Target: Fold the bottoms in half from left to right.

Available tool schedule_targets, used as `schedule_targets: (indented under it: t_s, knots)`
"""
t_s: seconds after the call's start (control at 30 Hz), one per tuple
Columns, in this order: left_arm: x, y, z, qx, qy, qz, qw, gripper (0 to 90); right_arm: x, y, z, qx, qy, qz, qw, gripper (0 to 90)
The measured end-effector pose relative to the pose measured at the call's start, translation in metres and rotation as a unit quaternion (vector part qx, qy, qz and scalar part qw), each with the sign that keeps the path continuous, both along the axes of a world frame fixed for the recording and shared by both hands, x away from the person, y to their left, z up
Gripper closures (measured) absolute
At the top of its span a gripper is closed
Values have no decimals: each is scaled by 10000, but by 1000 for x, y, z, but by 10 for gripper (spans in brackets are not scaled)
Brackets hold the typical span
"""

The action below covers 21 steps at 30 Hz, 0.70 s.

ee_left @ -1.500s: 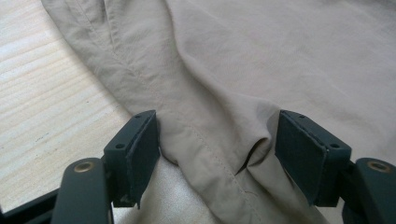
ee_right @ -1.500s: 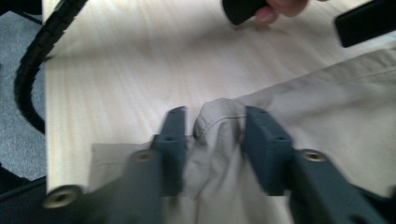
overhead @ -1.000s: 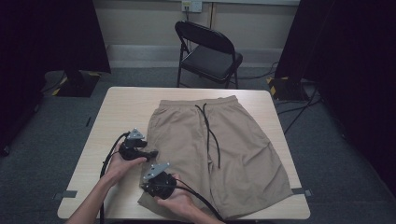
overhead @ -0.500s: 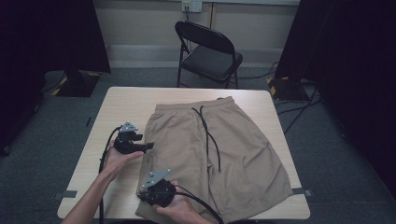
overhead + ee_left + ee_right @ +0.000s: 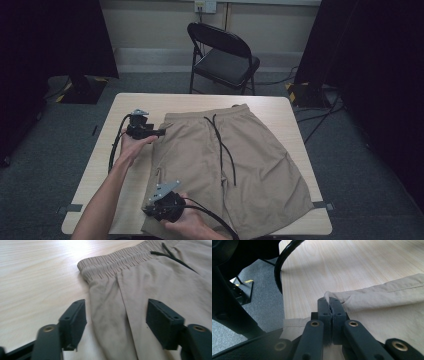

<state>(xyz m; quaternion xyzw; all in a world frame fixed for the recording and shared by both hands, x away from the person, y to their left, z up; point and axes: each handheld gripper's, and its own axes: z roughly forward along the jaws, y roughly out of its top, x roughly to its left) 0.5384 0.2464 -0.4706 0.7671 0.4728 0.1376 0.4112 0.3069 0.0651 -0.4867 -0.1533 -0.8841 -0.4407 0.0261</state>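
Right tool (image 5: pixel 331 305) clamps shorts (image 5: pixel 387 315) hem, left tool (image 5: pixel 116 315) closing, empty

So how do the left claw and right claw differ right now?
The left claw is open, its jaws just closing in around the shorts' side seam below the waistband; the right claw is shut on the hem corner. The left sits near the table's far side, the right at its near edge. Both work the same shorts edge.

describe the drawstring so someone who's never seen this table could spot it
On the light wooden table lies a pair of tan fabric shorts. The thin black drawstring starts at the gathered waistband on the far edge and trails toward the hem: the sole dark line on the cloth.
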Motion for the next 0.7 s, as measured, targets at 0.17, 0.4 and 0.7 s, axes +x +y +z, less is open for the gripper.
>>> schedule_targets:
  t_s: [0.17, 0.4, 0.7]
  knots:
    - [14, -10, -12, 150, 43, 1, 9999, 385, 0, -3, 1, -34, -43, 44, 10000, 889]
    - [18, -14, -20, 188, 111, 38, 9998, 451, 0, -7, 3, 2, -30, 51, 10000, 888]
    - [21, -14, -26, 274, -4, 186, 9995, 422, 2, -16, 2, 67, 16, 22, 10000, 888]
